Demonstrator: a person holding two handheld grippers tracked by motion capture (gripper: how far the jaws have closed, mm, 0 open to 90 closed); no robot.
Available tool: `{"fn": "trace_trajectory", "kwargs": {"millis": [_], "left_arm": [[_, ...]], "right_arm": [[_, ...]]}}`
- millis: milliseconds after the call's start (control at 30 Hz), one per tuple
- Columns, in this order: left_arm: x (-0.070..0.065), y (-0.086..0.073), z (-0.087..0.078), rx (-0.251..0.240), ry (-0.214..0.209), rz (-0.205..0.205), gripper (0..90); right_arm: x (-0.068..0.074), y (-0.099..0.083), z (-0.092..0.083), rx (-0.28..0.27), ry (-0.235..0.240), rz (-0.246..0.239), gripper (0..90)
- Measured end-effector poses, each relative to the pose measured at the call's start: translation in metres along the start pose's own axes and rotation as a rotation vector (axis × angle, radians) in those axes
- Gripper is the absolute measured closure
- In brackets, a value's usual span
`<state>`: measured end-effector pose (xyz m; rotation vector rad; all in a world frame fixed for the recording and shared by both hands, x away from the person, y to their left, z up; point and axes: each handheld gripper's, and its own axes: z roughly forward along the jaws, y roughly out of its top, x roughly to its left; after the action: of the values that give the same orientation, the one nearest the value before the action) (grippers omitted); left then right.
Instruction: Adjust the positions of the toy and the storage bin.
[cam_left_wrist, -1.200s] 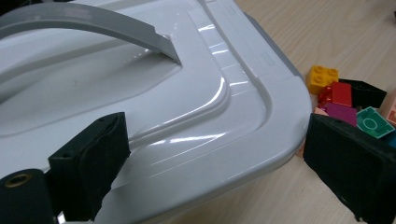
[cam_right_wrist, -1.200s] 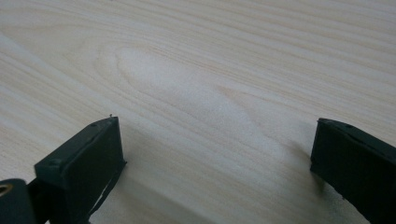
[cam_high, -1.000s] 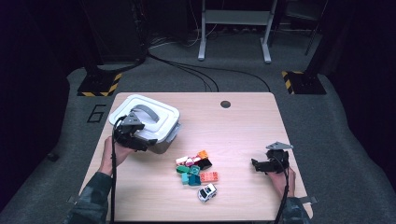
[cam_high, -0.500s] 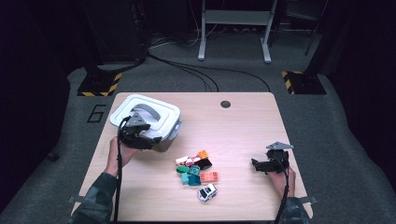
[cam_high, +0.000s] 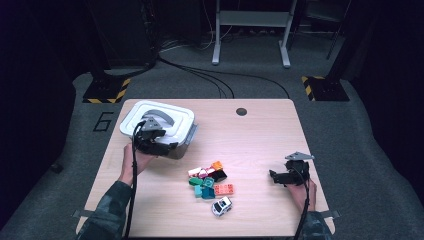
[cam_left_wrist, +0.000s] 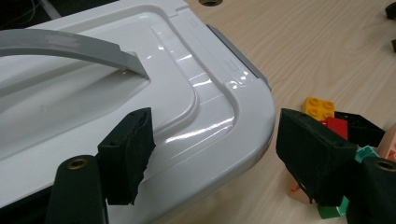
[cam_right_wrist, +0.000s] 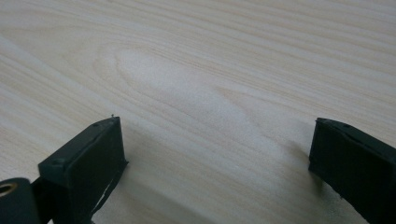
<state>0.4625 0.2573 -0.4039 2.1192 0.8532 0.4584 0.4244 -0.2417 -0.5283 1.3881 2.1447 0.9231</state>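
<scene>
- The left gripper (cam_left_wrist: 210, 154), jaws narrowing, is straddling the white lidded box's (cam_high: 157, 122) near corner, seemingly not yet pinching.
- Toy bricks (cam_high: 210, 182) are crowding just beside.
- The right gripper (cam_right_wrist: 215, 172) is gaping wide over bare table (cam_high: 260, 140).

One box (cam_high: 159, 122), one toy car (cam_high: 221, 205)

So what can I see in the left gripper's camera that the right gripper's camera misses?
The left gripper view alone shows the white lidded box with its grey handle, and the toy bricks beside it; the left gripper has just been closing, its jaws astride the box corner without pressing on it. The right gripper view alone shows the right gripper, its jaws wide with nothing between them. Both show the wooden table.
</scene>
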Motion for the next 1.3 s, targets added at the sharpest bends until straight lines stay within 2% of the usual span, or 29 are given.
{"fn": "trace_trajectory", "kwargs": {"millis": [133, 200, 233, 367, 400, 433, 467, 533, 633, 700, 733, 767, 867, 933, 1033, 1100, 1133, 1200, 1233, 1300], "left_arm": [[0.009, 0.002, -0.013, -0.033, 0.006, -0.024, 23.9], [0.017, 0.003, -0.021, -0.048, 0.027, -0.04, 21.4], [0.023, 0.003, -0.026, -0.06, 0.046, -0.045, 20.4], [0.049, 0.004, -0.032, -0.046, 0.083, -0.063, 17.7], [0.058, 0.004, -0.034, -0.037, 0.095, -0.07, 17.6], [0.073, 0.003, -0.035, -0.025, 0.11, -0.087, 17.6], [0.073, 0.003, -0.035, -0.025, 0.11, -0.087, 18.5], [0.087, 0.003, -0.035, -0.016, 0.121, -0.092, 19.8], [0.1, 0.005, -0.029, -0.012, 0.11, -0.088, 20.1], [0.109, 0.005, -0.023, -0.01, 0.059, -0.101, 18.9], [0.112, 0.006, -0.02, -0.014, 0.048, -0.098, 18.6], [0.115, 0.007, -0.017, -0.016, 0.012, -0.089, 17.7], [0.114, 0.012, -0.01, 0.004, -0.033, -0.038, 17.2], [0.112, 0.016, -0.006, 0.015, -0.035, -0.008, 15.6], [0.114, 0.023, -0.003, 0.008, -0.048, 0.007, 15.8], [0.115, 0.029, 0.003, 0.026, -0.053, 0.01, 15.9], [0.116, 0.03, 0.006, 0.034, -0.068, 0.015, 16.1], [0.116, 0.032, 0.01, 0.053, -0.064, 0.036, 17.4], [0.116, 0.032, 0.012, 0.06, -0.077, 0.037, 17.2], [0.117, 0.031, 0.014, 0.062, -0.07, 0.037, 18.3]], "right_arm": [[0.0, 0.0, 0.0, 0.0, 0.006, -0.003, 2.7], [0.0, 0.0, 0.0, 0.001, 0.007, -0.003, 2.7], [0.0, 0.0, 0.0, 0.001, 0.007, -0.004, 2.7], [0.0, 0.0, 0.0, -0.002, 0.002, 0.001, 2.7], [0.0, 0.0, 0.0, 0.0, 0.007, -0.005, 2.8], [0.0, 0.0, 0.0, 0.0, 0.007, -0.005, 2.8], [0.0, 0.0, 0.0, 0.0, 0.007, -0.005, 2.8], [0.0, 0.0, 0.0, -0.001, 0.006, -0.004, 2.9], [0.0, 0.0, 0.0, -0.002, 0.001, 0.003, 2.8], [0.0, 0.0, 0.0, 0.001, 0.004, 0.0, 2.9], [0.0, 0.0, 0.0, -0.001, 0.001, 0.005, 2.9], [0.0, 0.0, 0.0, -0.001, 0.001, 0.004, 2.9], [0.0, 0.0, 0.0, -0.001, 0.001, 0.005, 3.0], [0.0, 0.0, 0.0, -0.001, 0.001, 0.005, 3.0], [0.0, 0.0, 0.0, -0.001, 0.0, 0.005, 3.0], [0.0, 0.0, 0.0, -0.001, 0.001, 0.005, 3.0], [0.0, 0.0, 0.0, 0.0, 0.001, 0.005, 3.0], [0.0, 0.0, 0.0, 0.001, 0.005, 0.002, 3.1], [0.0, 0.0, 0.0, -0.001, 0.0, 0.004, 3.1], [0.0, 0.0, 0.0, 0.001, 0.004, -0.001, 3.1]]}}
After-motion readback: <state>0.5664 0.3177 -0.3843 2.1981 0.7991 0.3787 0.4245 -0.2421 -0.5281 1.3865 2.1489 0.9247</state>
